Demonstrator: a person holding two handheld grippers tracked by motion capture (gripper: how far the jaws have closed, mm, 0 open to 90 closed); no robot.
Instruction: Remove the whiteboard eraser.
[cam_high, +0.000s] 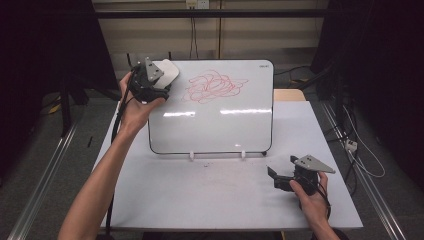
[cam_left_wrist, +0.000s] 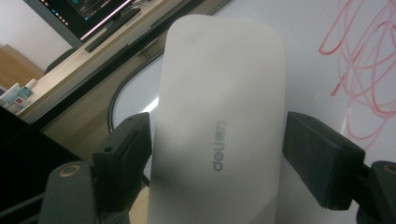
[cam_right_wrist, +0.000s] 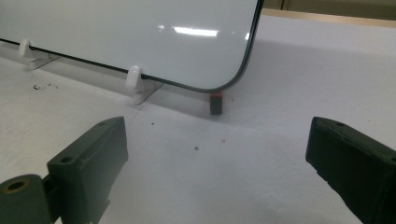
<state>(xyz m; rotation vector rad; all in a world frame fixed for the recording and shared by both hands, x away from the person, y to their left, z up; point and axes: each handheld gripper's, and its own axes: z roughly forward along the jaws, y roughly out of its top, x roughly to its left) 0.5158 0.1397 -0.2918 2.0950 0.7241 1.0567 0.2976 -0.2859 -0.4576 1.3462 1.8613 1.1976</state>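
A white whiteboard eraser (cam_left_wrist: 217, 135) is grasped between the jaws of the left gripper (cam_high: 150, 80), at the ten o'clock corner of the whiteboard (cam_high: 220, 125), just beside the red scribble (cam_high: 212, 86). The right gripper (cam_high: 285, 177) is held at five o'clock on the table (cam_high: 200, 200), jaws released, nothing between them.

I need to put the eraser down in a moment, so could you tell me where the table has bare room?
Bare table runs between the whiteboard feet and the near edge, left of the right gripper. The strip right of the whiteboard is narrower. The left gripper holds the eraser.
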